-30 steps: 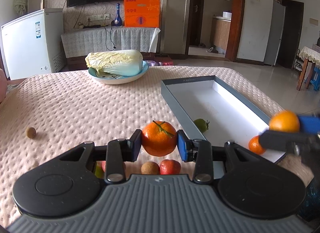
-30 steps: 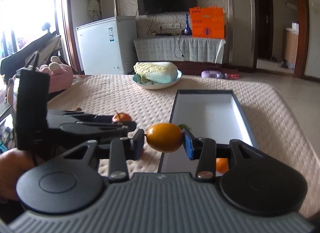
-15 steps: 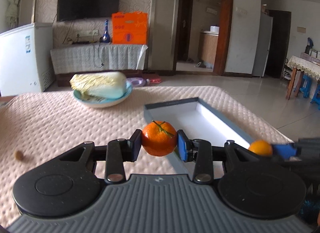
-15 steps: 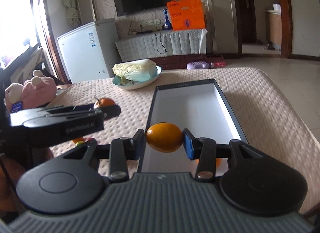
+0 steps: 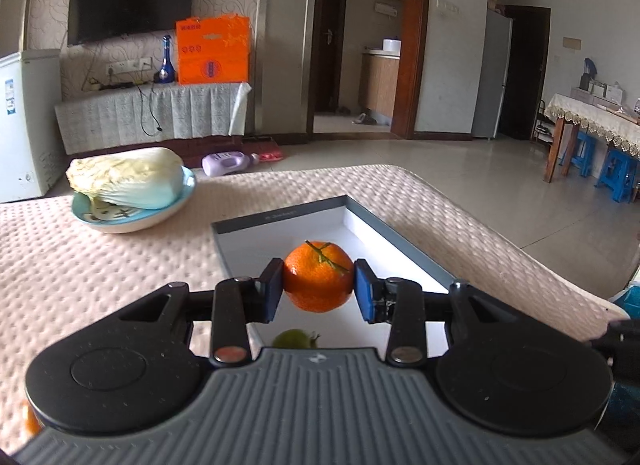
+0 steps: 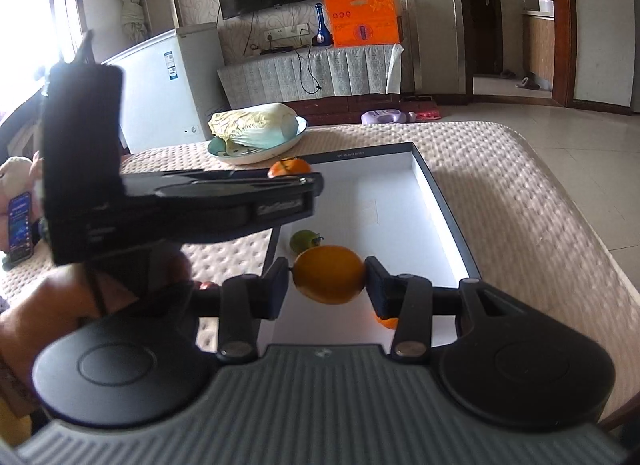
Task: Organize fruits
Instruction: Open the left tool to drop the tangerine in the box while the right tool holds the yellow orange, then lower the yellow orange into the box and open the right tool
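My left gripper point(image 5: 319, 290) is shut on a stemmed orange mandarin point(image 5: 319, 276) and holds it above the near part of the grey-rimmed white box point(image 5: 404, 253). A small green fruit point(image 5: 295, 339) lies in the box just below it. In the right wrist view my right gripper point(image 6: 328, 280) is shut on a smooth yellow-orange fruit point(image 6: 329, 274), also over the box's point(image 6: 442, 201) near end. The green fruit point(image 6: 303, 240) lies ahead of it and another orange fruit point(image 6: 387, 322) peeks out under the right finger. The left gripper's body point(image 6: 180, 201) crosses this view at the left, with its mandarin point(image 6: 289, 167) at the tip.
A blue plate point(image 5: 132, 217) with a napa cabbage point(image 5: 124, 177) stands at the back of the pink dotted tablecloth point(image 5: 100, 265). A person's hand point(image 6: 60, 305) holds the left tool. A phone point(image 6: 19, 225) lies at the far left. The table's edge runs at the right.
My left gripper has carried the mandarin rightward from over the cloth to over the box. The right gripper with its fruit has shifted slightly and rolled; it is gone from the left wrist view.
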`<state>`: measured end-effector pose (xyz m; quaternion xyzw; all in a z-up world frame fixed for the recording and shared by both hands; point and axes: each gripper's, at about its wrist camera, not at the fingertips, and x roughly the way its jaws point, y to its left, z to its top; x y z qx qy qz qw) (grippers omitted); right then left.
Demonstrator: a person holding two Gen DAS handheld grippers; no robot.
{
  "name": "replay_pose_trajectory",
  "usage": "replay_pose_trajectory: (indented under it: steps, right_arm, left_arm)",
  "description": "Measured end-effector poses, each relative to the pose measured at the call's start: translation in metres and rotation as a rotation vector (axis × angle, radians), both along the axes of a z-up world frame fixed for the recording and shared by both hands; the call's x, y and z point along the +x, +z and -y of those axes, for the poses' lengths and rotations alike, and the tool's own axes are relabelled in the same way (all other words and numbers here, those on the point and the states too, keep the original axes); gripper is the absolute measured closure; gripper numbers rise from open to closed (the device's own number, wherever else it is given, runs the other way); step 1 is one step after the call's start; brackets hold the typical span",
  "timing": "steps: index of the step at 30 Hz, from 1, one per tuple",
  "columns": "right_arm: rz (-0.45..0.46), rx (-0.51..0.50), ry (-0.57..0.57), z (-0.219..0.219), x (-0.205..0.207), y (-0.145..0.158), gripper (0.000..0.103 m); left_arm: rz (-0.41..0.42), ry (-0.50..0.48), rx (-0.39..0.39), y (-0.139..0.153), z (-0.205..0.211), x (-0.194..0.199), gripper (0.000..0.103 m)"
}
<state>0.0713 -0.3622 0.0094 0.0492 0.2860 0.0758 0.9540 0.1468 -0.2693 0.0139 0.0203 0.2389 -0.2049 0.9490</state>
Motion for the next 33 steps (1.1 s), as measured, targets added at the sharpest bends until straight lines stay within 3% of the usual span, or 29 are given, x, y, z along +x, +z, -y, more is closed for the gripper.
replay_pose_trajectory:
  steps: [12, 13, 16, 17, 33]
  right_arm:
    - [-0.025, -0.004, -0.012, 0.007, -0.001, -0.006, 0.059]
    - [-0.026, -0.004, -0.014, 0.007, -0.001, -0.006, 0.059]
    - [-0.024, 0.000, -0.015, 0.007, -0.001, -0.006, 0.059]
    - [-0.023, -0.001, -0.013, 0.006, -0.001, -0.006, 0.059]
    - [-0.012, 0.006, -0.043, -0.007, 0.016, -0.012, 0.058]
  left_arm:
    - [-0.037, -0.026, 0.021, -0.016, 0.022, 0.029, 0.059]
    - [-0.032, -0.030, 0.023, -0.016, 0.022, 0.029, 0.057]
    - [0.005, -0.032, 0.017, -0.014, 0.021, 0.024, 0.033]
    - [0.020, -0.032, 0.013, -0.012, 0.020, 0.022, 0.032]
    - [0.089, 0.025, -0.043, 0.007, -0.015, -0.011, 0.031]
